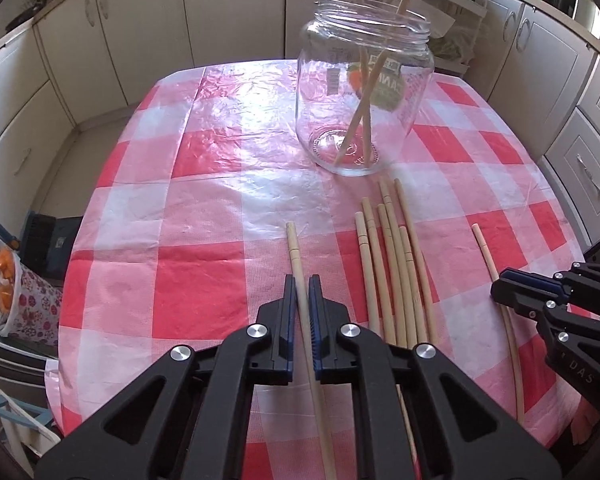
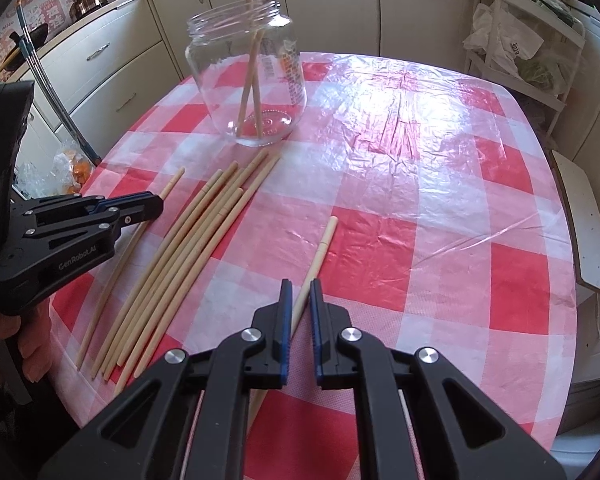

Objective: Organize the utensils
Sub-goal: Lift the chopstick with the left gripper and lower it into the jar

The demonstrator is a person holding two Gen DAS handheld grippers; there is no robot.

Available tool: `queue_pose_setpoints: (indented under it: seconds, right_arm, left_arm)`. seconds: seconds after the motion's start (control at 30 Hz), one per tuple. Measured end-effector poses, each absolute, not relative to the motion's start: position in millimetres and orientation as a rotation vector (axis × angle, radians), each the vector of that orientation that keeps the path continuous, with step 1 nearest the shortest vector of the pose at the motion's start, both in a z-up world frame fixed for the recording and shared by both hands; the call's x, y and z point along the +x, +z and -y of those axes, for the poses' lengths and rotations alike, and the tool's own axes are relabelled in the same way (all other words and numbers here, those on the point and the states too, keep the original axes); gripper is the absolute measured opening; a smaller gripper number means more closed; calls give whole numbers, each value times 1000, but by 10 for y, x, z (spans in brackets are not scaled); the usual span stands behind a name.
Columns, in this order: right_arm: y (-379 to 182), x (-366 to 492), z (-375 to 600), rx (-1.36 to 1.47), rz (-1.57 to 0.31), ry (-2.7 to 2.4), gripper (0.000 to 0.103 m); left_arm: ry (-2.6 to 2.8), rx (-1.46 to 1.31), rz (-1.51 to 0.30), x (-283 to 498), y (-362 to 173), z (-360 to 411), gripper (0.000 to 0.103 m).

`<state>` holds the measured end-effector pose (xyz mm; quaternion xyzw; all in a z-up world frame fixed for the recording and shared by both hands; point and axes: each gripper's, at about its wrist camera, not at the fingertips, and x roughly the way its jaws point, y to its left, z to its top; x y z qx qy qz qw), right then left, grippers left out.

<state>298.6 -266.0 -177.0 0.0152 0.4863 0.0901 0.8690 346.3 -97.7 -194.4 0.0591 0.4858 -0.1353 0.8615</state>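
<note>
A clear glass jar [image 1: 364, 92] stands on the red-and-white checked table and holds two wooden chopsticks; it also shows in the right wrist view [image 2: 248, 76]. My left gripper [image 1: 303, 284] straddles a single chopstick [image 1: 296, 252] lying on the cloth, jaws narrowly apart on either side of it. My right gripper [image 2: 300, 286] straddles another single chopstick [image 2: 320, 248] the same way. A bundle of several chopsticks [image 1: 392, 264] lies between them, also seen in the right wrist view [image 2: 188, 240]. The right gripper shows in the left view [image 1: 512, 292], the left gripper in the right view [image 2: 148, 204].
Cream kitchen cabinets [image 1: 140, 32] ring the table. A white rack with bags [image 2: 516, 48] stands at the right. A bag of oranges [image 1: 0, 280] sits off the table's left edge. A white chair [image 2: 588, 236] stands by the right edge.
</note>
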Motion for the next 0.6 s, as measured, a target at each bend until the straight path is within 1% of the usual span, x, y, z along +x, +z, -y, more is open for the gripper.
queue_pose_setpoints:
  seconds: [0.13,0.23,0.3,0.53,0.6]
  right_arm:
    - [-1774,2968,2648,38,-1010,180,9]
    - [-1788,2931,2713,96,-997,177,7]
    - [-1797,2908,2765,131,-986,175,6]
    - [-1805,2871,2856,181,-955,161,6]
    - [-1807,2861,2884,194,-944,158,6]
  left_arm:
    - [-293,118,-1016,3451,-1921,1006,5]
    - [-298,81,-947,3372,-1750,956,5]
    - [-307,50,-887,3323,-1581,908,5]
    - [-381,-142,-557,3241,-752,706,5]
    - [-386,-181,-490,3235,-596,670,5]
